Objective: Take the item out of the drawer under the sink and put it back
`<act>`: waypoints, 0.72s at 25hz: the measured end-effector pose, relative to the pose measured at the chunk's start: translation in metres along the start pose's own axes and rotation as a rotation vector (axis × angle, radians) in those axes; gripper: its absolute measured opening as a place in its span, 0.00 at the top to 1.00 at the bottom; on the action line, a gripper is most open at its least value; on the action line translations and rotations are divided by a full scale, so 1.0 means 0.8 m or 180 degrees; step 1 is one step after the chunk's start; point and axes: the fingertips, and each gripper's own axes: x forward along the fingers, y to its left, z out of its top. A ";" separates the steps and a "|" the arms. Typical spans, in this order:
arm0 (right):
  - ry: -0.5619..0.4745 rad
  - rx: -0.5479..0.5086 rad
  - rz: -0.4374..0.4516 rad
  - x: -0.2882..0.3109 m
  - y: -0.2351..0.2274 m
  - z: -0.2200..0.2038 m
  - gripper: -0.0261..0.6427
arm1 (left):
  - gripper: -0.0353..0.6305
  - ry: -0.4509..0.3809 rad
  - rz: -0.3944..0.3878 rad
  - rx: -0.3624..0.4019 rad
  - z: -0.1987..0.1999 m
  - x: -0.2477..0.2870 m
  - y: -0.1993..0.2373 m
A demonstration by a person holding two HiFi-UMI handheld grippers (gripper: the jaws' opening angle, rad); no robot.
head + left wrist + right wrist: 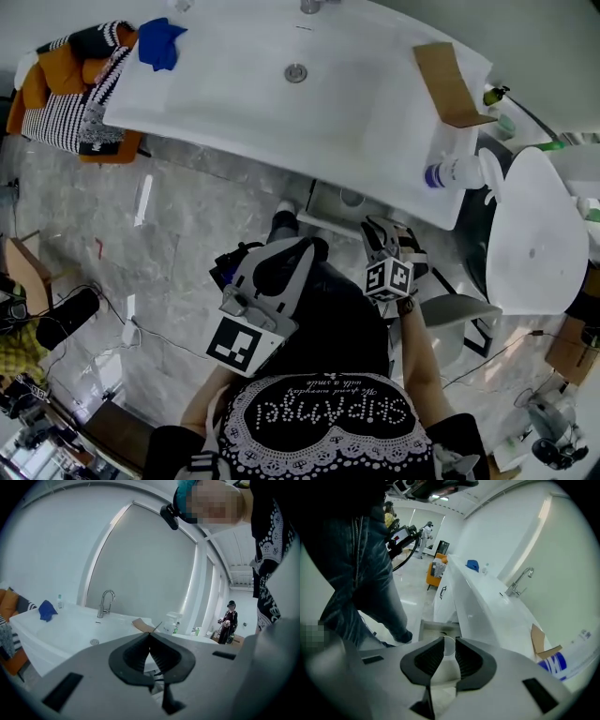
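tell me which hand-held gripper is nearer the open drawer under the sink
Right. The right hand-held gripper hangs just over the open drawer; the left hand-held gripper sits farther back from it, off to its left.

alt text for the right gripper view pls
The right gripper, jaws apart, points down at an open drawer under a white sink counter; a pale round item shows through the gap. A faucet and blue cloth sit on the counter; a person's jeans fill the left.
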 end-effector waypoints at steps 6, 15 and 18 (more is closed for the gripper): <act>0.0118 -0.0067 0.0145 0.025 0.008 -0.009 0.84 | 0.94 0.0055 0.0028 0.0017 -0.002 0.002 0.003; 0.0212 -0.0079 0.0229 0.049 0.013 -0.024 0.84 | 0.94 0.0087 0.0131 -0.0018 -0.003 0.000 0.011; 0.0243 -0.0093 0.0247 0.057 0.015 -0.027 0.84 | 0.94 0.0093 0.0135 -0.0028 -0.003 0.001 0.012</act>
